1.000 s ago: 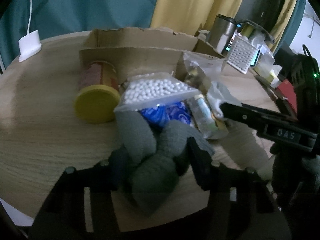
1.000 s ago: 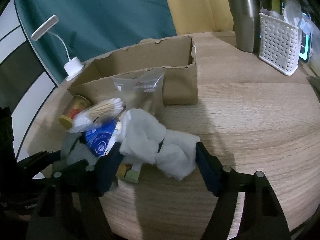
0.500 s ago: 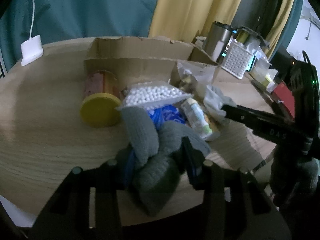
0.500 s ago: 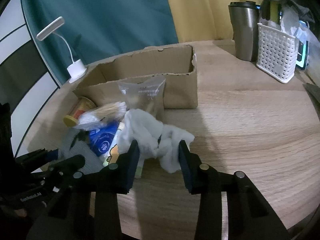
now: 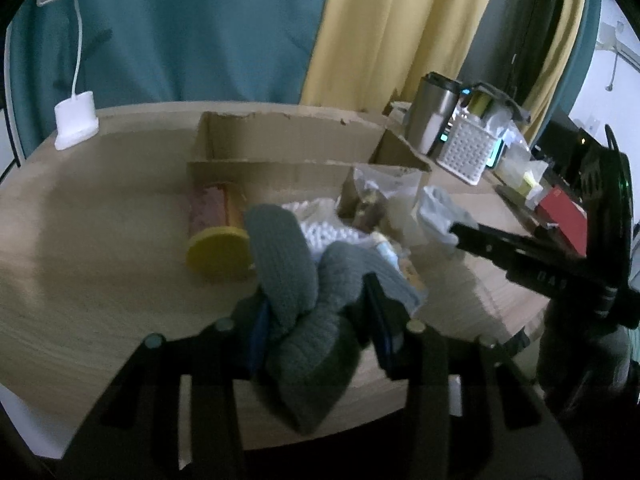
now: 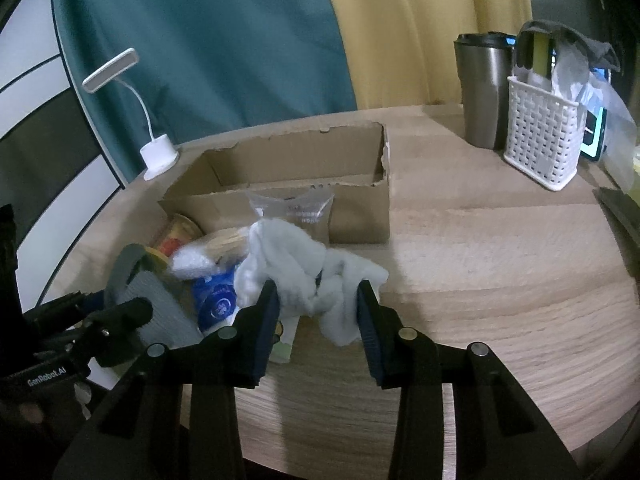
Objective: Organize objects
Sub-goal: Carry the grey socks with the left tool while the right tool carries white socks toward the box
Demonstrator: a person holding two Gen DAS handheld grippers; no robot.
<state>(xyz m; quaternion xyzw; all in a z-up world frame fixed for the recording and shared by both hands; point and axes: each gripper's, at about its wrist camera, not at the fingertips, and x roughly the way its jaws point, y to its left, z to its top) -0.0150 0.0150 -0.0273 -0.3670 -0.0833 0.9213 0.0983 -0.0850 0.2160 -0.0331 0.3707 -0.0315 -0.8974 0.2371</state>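
Left gripper (image 5: 316, 334): clamped on the grey knitted sock (image 5: 304, 304), bunched between its pads.
Right gripper (image 6: 316, 322): pinched the white fluffy sock (image 6: 304, 268), crumpled.
Beyond both: cardboard box (image 6: 360, 216), open-topped, on the wooden table (image 6: 500, 264).

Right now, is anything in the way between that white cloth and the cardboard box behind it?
Yes. A clear plastic packet leans upright against the cardboard box's near wall, right behind the white cloth the right tongs grip. The box is open on top, with nothing above it.
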